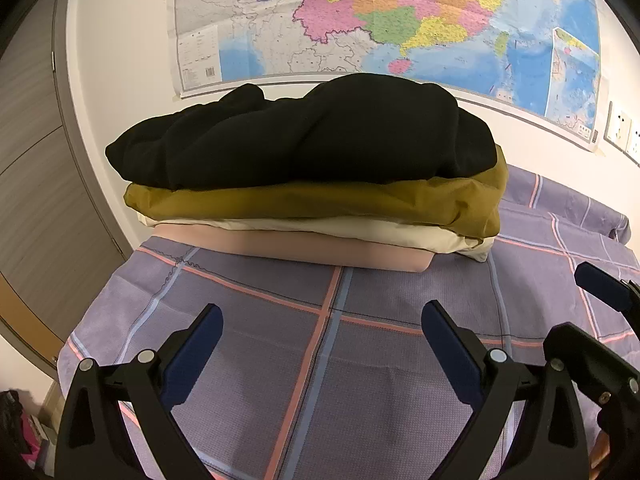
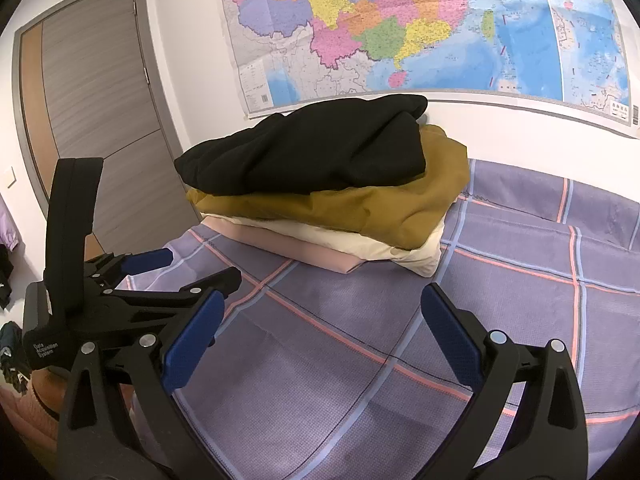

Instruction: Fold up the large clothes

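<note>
Both grippers, left gripper (image 1: 322,322) and right gripper (image 2: 322,312), hovered with fingers apart, holding nothing, over the plaid bedsheet (image 1: 360,360); farther off, the folded clothes stack (image 1: 312,184) sat below the wall map (image 1: 380,20).

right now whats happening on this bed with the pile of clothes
A person is folding large clothes with a handheld gripper in each hand. Both the left gripper and the right gripper are open and hold nothing, hovering over the purple checked bedsheet. Ahead sits a stack of four folded pieces: a black garment on top, then an olive-brown one, a cream one and a pink one at the bottom. Nothing unfolded is in view.
</note>
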The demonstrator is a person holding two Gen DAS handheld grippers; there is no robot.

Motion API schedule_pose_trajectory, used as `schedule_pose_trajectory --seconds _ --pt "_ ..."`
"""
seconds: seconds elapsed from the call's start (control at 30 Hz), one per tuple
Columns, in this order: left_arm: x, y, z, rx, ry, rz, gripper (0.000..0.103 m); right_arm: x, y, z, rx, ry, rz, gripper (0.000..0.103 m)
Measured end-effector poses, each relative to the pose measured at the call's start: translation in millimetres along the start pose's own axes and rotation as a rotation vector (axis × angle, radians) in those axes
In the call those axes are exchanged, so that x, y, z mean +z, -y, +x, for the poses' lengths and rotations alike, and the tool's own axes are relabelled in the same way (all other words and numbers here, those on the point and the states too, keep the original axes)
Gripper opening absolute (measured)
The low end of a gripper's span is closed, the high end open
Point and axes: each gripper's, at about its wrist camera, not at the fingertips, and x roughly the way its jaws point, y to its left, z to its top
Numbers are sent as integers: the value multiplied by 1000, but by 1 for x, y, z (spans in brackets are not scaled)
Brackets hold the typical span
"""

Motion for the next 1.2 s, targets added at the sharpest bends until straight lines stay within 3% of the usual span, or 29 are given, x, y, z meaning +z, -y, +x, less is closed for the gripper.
schedule_pose_trajectory --seconds 1.2 --pt "0 0 2 2 0 -3 96 1 -1 3 3 -11 -3 97"
